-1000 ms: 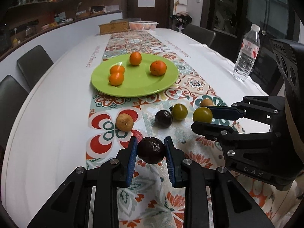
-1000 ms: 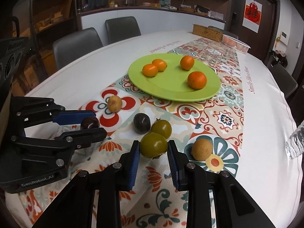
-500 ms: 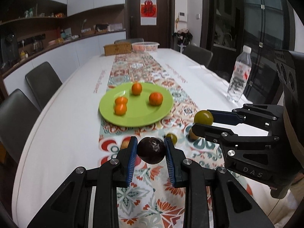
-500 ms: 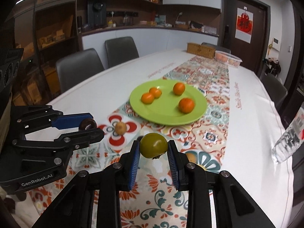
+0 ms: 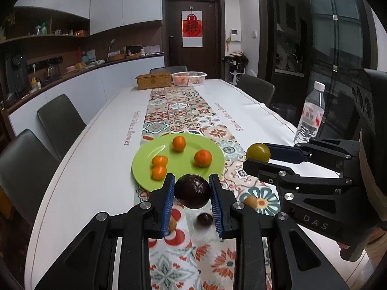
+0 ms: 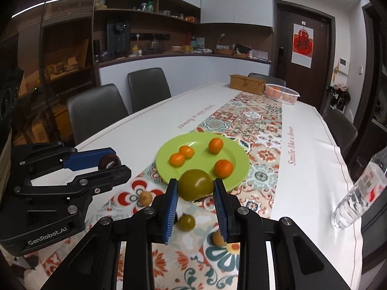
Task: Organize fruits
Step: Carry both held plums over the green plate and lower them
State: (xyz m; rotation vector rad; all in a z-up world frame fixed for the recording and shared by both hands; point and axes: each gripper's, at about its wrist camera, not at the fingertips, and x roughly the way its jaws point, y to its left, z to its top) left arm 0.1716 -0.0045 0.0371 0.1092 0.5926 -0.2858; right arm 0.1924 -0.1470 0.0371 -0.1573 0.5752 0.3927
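Observation:
My left gripper (image 5: 192, 192) is shut on a dark purple fruit (image 5: 192, 191) and holds it high above the table; it also shows in the right wrist view (image 6: 110, 163). My right gripper (image 6: 195, 189) is shut on a green fruit (image 6: 195, 184), also raised; it shows in the left wrist view (image 5: 258, 153). A green plate (image 5: 212, 166) ahead holds several oranges (image 5: 202, 158). On the patterned runner below lie a dark fruit (image 5: 204, 219), a small green fruit (image 6: 186, 221) and two brownish fruits (image 6: 145, 197) (image 5: 250, 201).
A water bottle (image 5: 309, 116) stands at the table's right edge. A wicker box (image 5: 152, 80) and a white basket (image 5: 188, 78) sit at the far end. Dark chairs (image 5: 60, 120) line the table's sides.
Both grippers have risen well above the table with their fruits still held. The plate and loose fruits now look lower and farther away.

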